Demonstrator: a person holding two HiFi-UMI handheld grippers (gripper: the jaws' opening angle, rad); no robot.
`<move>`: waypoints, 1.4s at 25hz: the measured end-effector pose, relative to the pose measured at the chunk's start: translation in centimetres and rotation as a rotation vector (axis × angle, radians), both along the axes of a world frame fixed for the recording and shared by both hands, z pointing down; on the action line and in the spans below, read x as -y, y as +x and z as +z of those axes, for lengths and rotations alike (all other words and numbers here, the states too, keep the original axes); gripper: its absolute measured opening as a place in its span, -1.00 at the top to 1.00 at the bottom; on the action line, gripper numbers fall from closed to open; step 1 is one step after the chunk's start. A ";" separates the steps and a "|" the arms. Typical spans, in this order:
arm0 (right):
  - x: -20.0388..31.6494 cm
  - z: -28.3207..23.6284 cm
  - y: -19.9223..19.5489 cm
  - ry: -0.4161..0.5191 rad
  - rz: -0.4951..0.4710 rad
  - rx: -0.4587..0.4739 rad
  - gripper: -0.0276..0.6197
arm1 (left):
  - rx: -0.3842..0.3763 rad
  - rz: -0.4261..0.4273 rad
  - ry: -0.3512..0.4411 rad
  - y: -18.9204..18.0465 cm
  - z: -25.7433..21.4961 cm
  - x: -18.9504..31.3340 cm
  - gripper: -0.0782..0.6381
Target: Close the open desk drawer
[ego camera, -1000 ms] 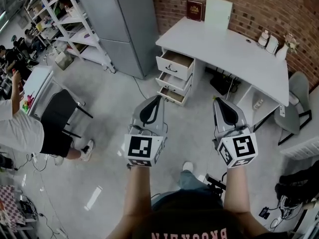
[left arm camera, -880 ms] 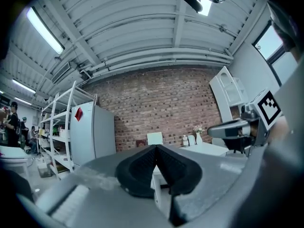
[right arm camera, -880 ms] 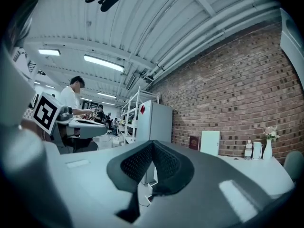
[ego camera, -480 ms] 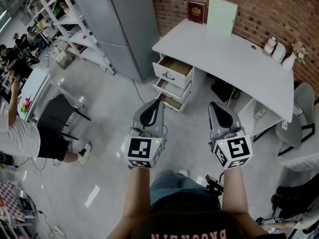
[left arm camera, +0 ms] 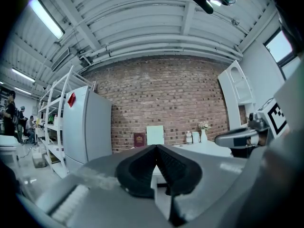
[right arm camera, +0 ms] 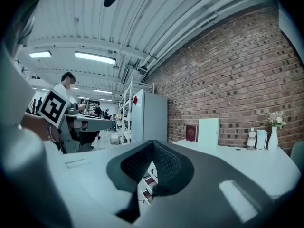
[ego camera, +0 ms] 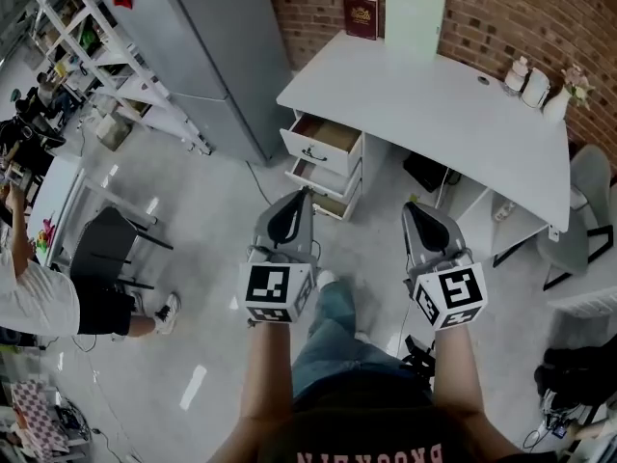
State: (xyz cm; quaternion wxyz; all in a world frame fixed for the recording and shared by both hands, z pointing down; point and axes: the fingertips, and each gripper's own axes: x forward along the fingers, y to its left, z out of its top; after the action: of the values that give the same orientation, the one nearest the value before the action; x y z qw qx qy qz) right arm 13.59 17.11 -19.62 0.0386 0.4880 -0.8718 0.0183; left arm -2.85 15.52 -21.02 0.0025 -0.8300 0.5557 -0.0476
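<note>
A white desk (ego camera: 434,95) stands against the brick wall. Its stack of three drawers is at its left end. The top drawer (ego camera: 325,141) is pulled well out and looks empty, and the two below it (ego camera: 321,174) stand slightly out. My left gripper (ego camera: 306,193) is shut and empty, held level and short of the drawers. My right gripper (ego camera: 413,206) is shut and empty beside it. The left gripper (left arm camera: 156,146) faces the desk top (left arm camera: 194,146). Under the right gripper (right arm camera: 153,142), the drawers (right arm camera: 148,184) show through the gap.
A grey cabinet (ego camera: 222,37) and a white shelving rack (ego camera: 116,56) stand left of the desk. A black chair (ego camera: 106,249) and a person (ego camera: 39,297) are at far left, a grey chair (ego camera: 583,201) at right. A book (ego camera: 362,15), white board (ego camera: 415,8) and bottles (ego camera: 535,85) are on the desk.
Both grippers have moved forward and slightly down towards the desk as the person stepped forward. Both stay shut. The drawers look unchanged.
</note>
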 end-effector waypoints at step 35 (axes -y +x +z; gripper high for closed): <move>27.1 13.6 -7.3 -0.264 0.167 -0.054 0.92 | 0.001 0.180 -0.314 -8.2 15.8 29.0 0.78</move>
State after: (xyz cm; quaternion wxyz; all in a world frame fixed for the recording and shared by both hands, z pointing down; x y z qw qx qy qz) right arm 6.25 -10.03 -6.06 0.1243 0.5499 -0.8168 0.1229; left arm -11.04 -13.52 -5.17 -0.1227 -0.8666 0.4648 -0.1339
